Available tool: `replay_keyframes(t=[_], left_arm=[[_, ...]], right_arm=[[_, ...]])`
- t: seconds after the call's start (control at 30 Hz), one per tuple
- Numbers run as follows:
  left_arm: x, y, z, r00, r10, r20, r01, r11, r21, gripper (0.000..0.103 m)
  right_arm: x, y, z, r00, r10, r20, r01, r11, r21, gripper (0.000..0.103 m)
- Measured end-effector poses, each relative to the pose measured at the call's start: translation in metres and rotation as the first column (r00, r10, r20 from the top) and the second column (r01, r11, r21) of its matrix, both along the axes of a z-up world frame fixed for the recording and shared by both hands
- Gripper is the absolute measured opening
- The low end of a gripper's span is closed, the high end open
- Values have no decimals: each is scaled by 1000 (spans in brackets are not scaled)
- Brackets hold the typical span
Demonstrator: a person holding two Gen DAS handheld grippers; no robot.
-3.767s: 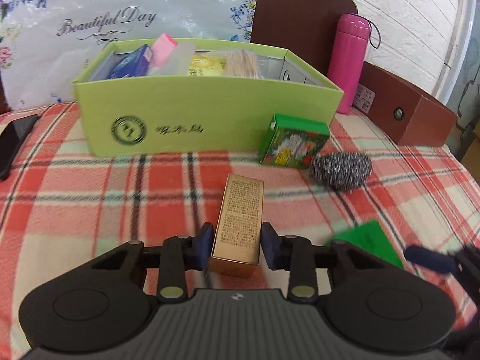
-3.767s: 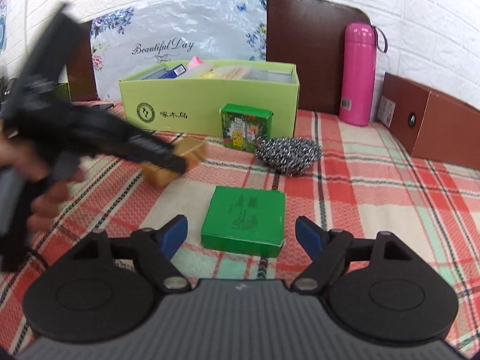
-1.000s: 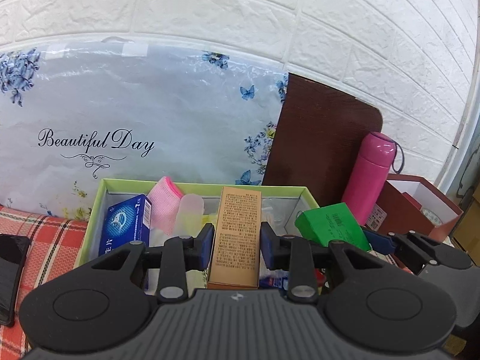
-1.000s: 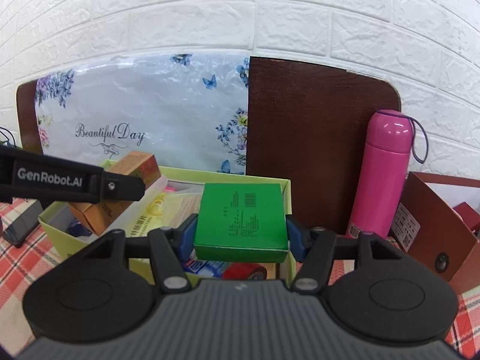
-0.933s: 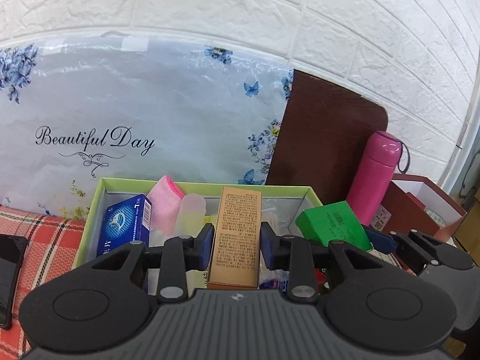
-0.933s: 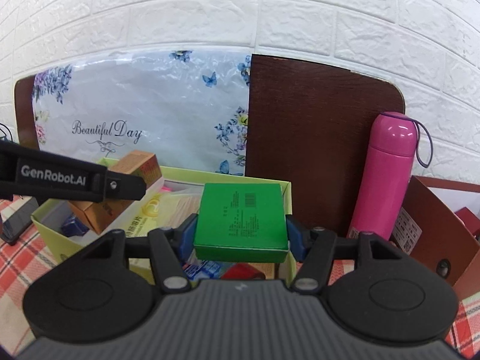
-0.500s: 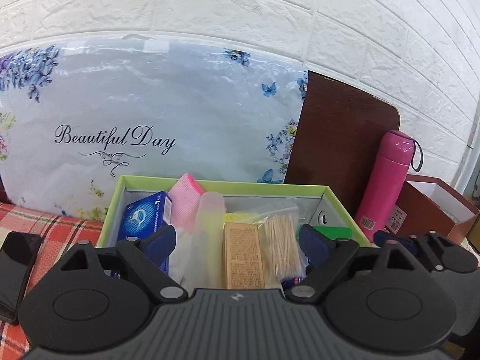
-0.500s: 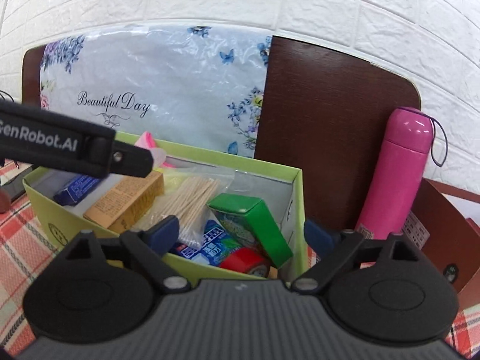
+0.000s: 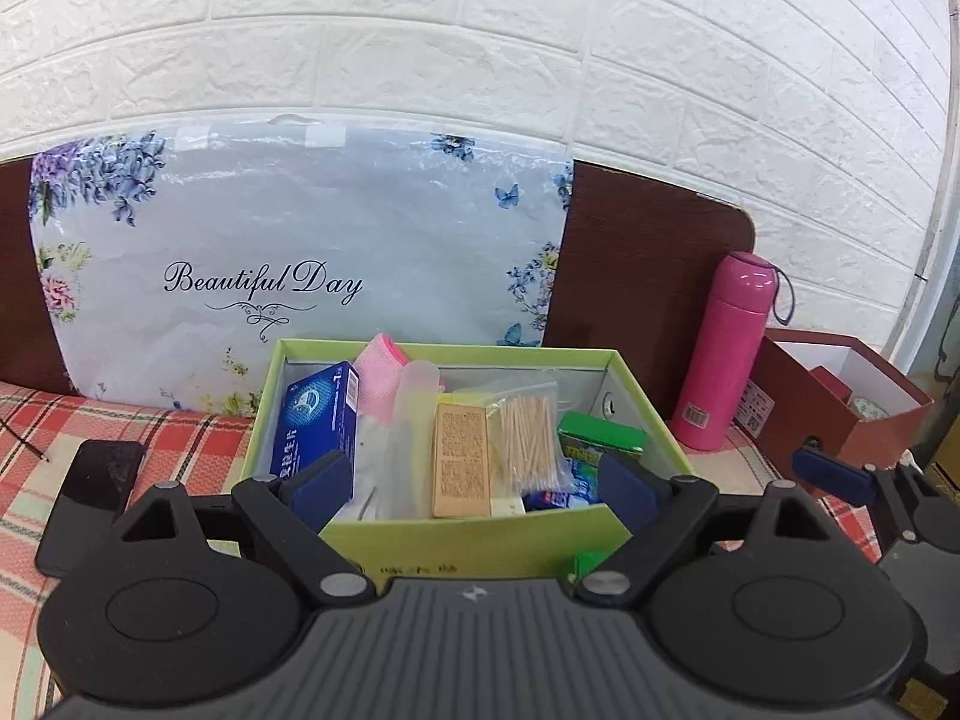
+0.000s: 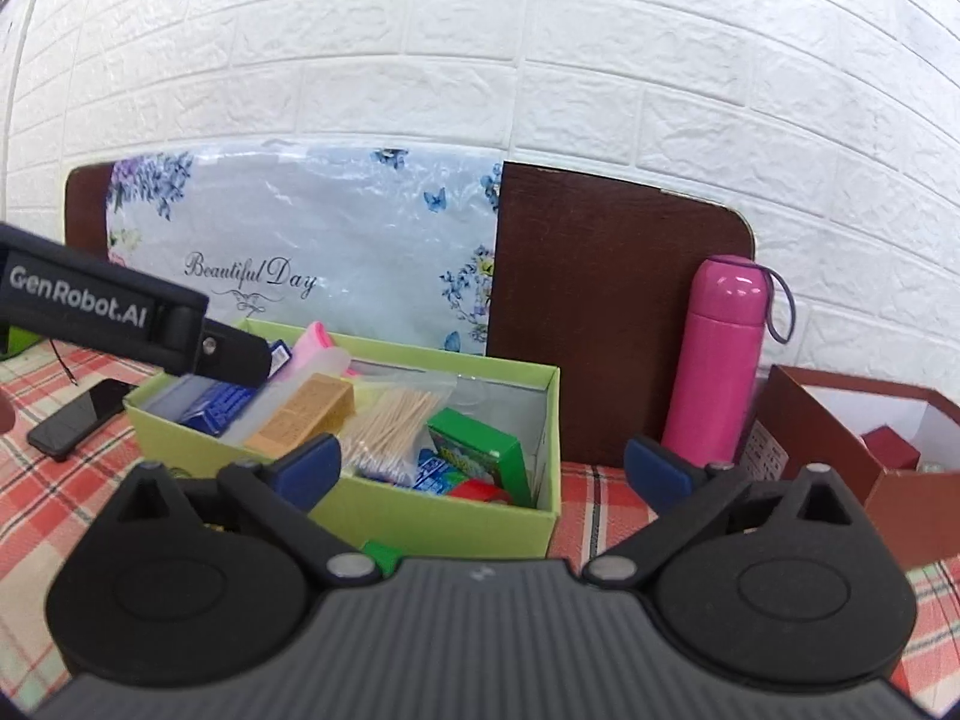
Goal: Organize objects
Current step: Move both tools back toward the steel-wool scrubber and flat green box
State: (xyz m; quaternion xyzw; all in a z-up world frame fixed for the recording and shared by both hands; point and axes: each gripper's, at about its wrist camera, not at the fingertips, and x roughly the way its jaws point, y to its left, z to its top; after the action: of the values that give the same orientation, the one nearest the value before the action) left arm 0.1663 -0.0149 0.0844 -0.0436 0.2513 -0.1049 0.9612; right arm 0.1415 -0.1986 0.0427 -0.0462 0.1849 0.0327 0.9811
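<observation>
Lime-green box (image 9: pixel 462 531), pink bottle (image 9: pixel 723 348), red plaid cloth (image 9: pixel 180 438), brown headboard (image 10: pixel 606 306).

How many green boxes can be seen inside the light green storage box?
1: the green box leans tilted at the right end of the light green storage box, beside the cotton swabs. Others may be hidden underneath.

Lime-green open box (image 9: pixel 468 531), centre-lower frame in left wrist view, sits on plaid cloth.

Contents, left to right in that view:
- Blue carton (image 9: pixel 315 420), tilted, against left wall.
- Pink cloth (image 9: pixel 377 381), toward rear.
- Translucent tube (image 9: pixel 414 396), leaning.
- Tan printed carton (image 9: pixel 459 459), lying flat lengthwise, mid-box.
- Clear bag of wooden sticks (image 9: pixel 528 441), just right of tan carton.
- Green carton (image 9: pixel 600 441), tilted, at right end, resting on blue packets.

Right wrist view: green carton (image 10: pixel 480 444) leans toward the box's right wall; red item beneath it, unidentifiable.
</observation>
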Motion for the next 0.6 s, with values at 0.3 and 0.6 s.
replay_keyframes(t=[0.3, 0.6], left_arm=[[-56, -6, -25, 998, -41, -38, 40, 998, -41, 92], [-86, -11, -72, 988, -76, -131, 65, 994, -87, 92]], right_arm=[[-68, -7, -11, 999, -7, -42, 10, 998, 63, 103], [-113, -13, -60, 987, -10, -162, 25, 995, 95, 103]])
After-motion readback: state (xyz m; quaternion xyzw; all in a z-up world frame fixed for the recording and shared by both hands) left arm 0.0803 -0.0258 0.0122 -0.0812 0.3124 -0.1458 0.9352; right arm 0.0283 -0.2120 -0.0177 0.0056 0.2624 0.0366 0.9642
